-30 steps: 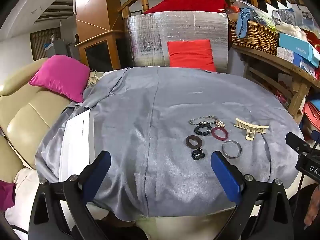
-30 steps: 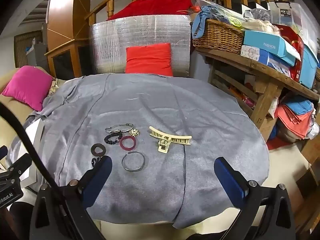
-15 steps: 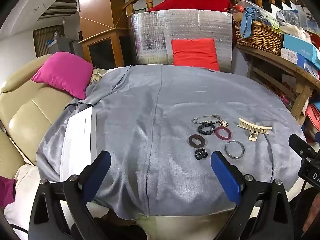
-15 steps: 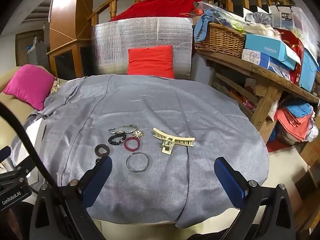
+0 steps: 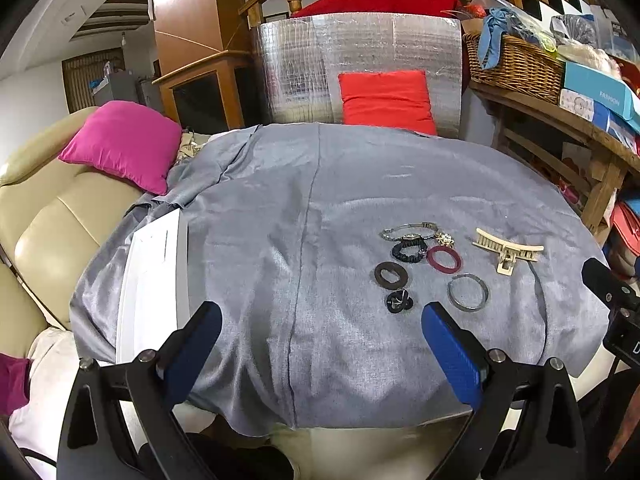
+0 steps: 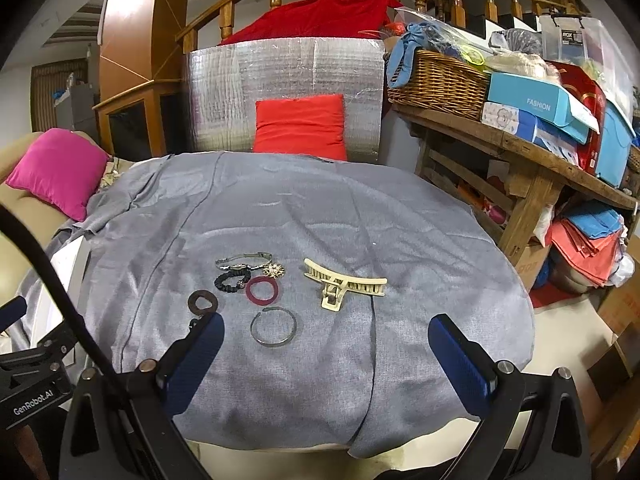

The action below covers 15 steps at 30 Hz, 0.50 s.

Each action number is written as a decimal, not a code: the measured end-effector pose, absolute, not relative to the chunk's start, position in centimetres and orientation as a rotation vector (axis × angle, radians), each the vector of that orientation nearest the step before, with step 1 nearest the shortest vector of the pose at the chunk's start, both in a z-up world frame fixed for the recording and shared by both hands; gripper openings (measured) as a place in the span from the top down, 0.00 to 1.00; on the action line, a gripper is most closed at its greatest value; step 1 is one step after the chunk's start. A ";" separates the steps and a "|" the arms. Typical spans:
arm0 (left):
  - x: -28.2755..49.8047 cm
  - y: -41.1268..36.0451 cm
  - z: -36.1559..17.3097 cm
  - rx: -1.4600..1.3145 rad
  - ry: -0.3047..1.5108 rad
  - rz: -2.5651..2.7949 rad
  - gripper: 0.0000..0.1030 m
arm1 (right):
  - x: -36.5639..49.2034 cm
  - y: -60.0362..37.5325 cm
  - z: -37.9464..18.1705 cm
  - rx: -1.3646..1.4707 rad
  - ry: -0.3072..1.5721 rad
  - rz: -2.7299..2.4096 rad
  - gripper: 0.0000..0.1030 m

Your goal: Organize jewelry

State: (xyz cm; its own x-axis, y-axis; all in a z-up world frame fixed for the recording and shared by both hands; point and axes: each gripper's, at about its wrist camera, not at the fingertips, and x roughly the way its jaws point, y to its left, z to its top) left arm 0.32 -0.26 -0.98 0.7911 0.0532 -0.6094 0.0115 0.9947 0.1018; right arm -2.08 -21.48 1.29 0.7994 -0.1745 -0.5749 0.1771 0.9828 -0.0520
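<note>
Jewelry lies in a cluster on the grey cloth [image 5: 280, 240]: a silver watch [image 5: 408, 233], a black beaded bracelet [image 5: 409, 251], a maroon ring [image 5: 443, 259], a brown ring [image 5: 391, 276], a small black piece [image 5: 399, 301], a grey bangle [image 5: 468, 292] and a cream hair claw [image 5: 506, 250]. My left gripper [image 5: 320, 346] is open, low at the table's near edge, left of the cluster. My right gripper [image 6: 326, 354] is open too, just short of the grey bangle [image 6: 273, 326], with the hair claw [image 6: 342, 284] ahead. Its left finger hides the small black piece.
A white flat box [image 5: 150, 276] lies on the cloth's left edge beside a beige sofa with a pink cushion [image 5: 122, 142]. A red cushion [image 6: 300, 126] leans on a silver foil panel behind. A wooden bench [image 6: 520, 148] with a basket and boxes stands right.
Both grippers have drifted slightly, so the table and jewelry sit a little higher and further right in both views. Both stay open. No jewelry has moved.
</note>
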 end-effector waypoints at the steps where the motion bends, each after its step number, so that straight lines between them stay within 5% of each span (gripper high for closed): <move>1: 0.3 -0.2 -1.0 0.102 0.660 0.024 0.03 | -2.1 -21.4 1.3 0.003 0.616 -0.191 0.00; 15: 1.0 0.6 -2.3 0.094 0.684 0.049 0.03 | -1.8 -22.2 0.5 0.025 0.634 -0.196 0.00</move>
